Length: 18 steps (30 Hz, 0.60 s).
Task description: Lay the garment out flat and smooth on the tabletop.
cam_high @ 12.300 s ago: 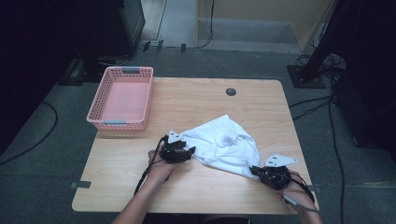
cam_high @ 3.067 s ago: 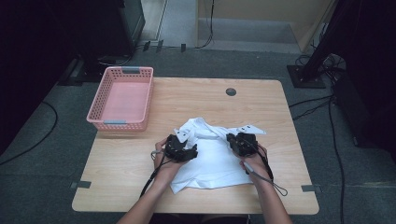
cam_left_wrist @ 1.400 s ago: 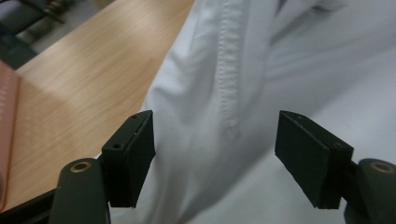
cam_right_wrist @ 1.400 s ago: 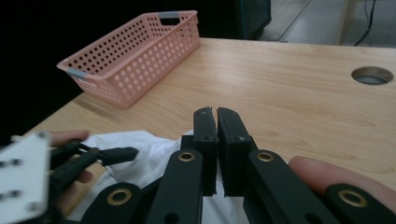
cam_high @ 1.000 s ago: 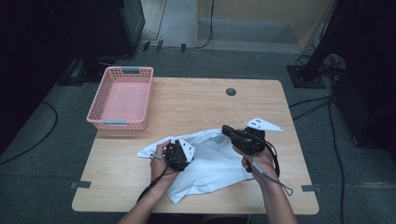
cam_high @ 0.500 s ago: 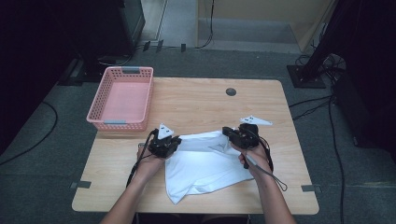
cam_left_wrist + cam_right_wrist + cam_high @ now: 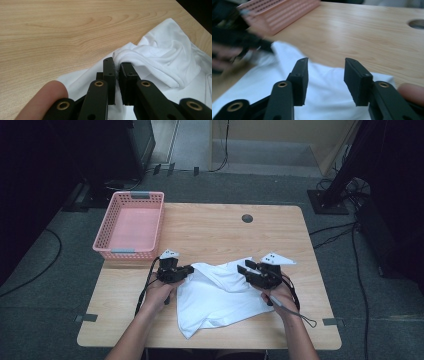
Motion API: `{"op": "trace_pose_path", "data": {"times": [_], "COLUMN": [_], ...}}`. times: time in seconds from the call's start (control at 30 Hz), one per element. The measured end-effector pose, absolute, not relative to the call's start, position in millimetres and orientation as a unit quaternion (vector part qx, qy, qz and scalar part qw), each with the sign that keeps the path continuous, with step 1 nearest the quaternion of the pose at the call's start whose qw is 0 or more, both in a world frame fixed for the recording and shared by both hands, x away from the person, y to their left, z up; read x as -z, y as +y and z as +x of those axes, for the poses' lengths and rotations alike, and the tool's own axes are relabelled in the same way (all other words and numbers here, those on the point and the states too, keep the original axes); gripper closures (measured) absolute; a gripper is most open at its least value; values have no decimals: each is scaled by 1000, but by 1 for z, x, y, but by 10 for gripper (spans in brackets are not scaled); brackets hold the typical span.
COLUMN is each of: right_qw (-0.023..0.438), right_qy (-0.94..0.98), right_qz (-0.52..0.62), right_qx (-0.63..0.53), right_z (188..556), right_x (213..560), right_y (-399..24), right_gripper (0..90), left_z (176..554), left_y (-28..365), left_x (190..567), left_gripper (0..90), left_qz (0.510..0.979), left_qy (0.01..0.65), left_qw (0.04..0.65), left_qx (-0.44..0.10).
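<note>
Left gripper sits at the upper left corner of the white garment, its jaws clamped on a bunched fold of the cloth; in the left gripper view the two black jaws stand nearly together with a rolled edge of the white fabric pinched between their tips, and a fingertip shows at the lower left beside them. Just ahead of those jaws the fabric heaps into soft ridges, and beyond it lies bare wooden table.

Right gripper hovers over the garment's upper right part, its jaws apart and holding nothing; they have just been opening, and in the right gripper view the two jaws stand wide with only flat white cloth beneath the gap, no fold between them. Ahead of the right gripper and to its left, the left gripper shows blurred at the cloth's far corner, with the pink basket behind it.

From the high view the garment lies spread on the table between the two grippers and toward the person's side of them, one corner trailing nearest the table's front edge. The pink basket stands beyond the left gripper, near it but apart from the cloth
</note>
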State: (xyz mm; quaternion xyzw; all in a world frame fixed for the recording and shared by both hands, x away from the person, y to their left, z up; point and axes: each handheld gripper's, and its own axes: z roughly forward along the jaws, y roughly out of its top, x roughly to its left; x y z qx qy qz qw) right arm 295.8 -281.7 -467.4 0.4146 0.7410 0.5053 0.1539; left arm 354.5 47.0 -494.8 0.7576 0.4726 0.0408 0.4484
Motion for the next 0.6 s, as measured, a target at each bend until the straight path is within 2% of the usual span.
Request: {"op": "trace_pose_path", "data": {"times": [0.2, 0.37, 0.5, 0.6], "right_qw": [176, 178, 171, 176], "right_qy": [815, 845, 850, 854], "right_qz": [327, 304, 316, 317], "right_qx": [-446, -402, -387, -375], "right_z": [272, 276, 284, 285], "right_x": [486, 502, 513, 521], "right_y": [-263, -248, -252, -257], "right_gripper": [604, 571, 511, 532], "left_z": [357, 359, 360, 361], "left_y": [43, 41, 44, 47], "left_x": [485, 482, 483, 484], "left_gripper": [859, 856, 857, 855], "left_qz": [753, 750, 751, 749], "left_qy": [471, 474, 477, 477], "left_qw": [458, 459, 456, 459], "left_qx": [-36, -37, -35, -25]}}
